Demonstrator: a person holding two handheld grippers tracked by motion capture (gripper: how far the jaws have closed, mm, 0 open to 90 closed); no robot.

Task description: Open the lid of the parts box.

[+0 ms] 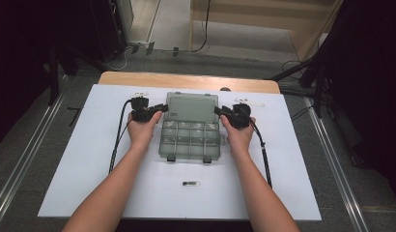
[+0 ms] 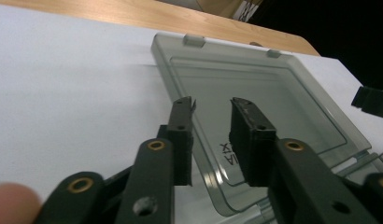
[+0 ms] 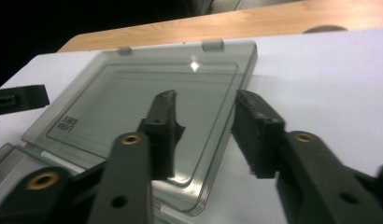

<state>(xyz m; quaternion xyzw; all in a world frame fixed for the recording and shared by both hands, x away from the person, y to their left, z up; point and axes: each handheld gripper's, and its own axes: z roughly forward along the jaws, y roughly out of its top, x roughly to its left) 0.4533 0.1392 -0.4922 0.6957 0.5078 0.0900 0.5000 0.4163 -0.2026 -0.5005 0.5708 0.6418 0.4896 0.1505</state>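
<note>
A clear grey compartment box sits mid-table with its lid swung back flat on the far side. My left gripper is at the lid's left edge and my right gripper at its right edge. In the left gripper view the left gripper is open, and its jaws straddle the edge of the lid. In the right gripper view the right gripper is open too, with the side edge of the lid between its jaws. The box's compartments hold small parts, too blurred to name.
A small dark oblong item lies on the white board in front of the box. The wooden table edge runs behind the lid. Cables trail from both grippers along my forearms. Grey floor and metal rails flank the table.
</note>
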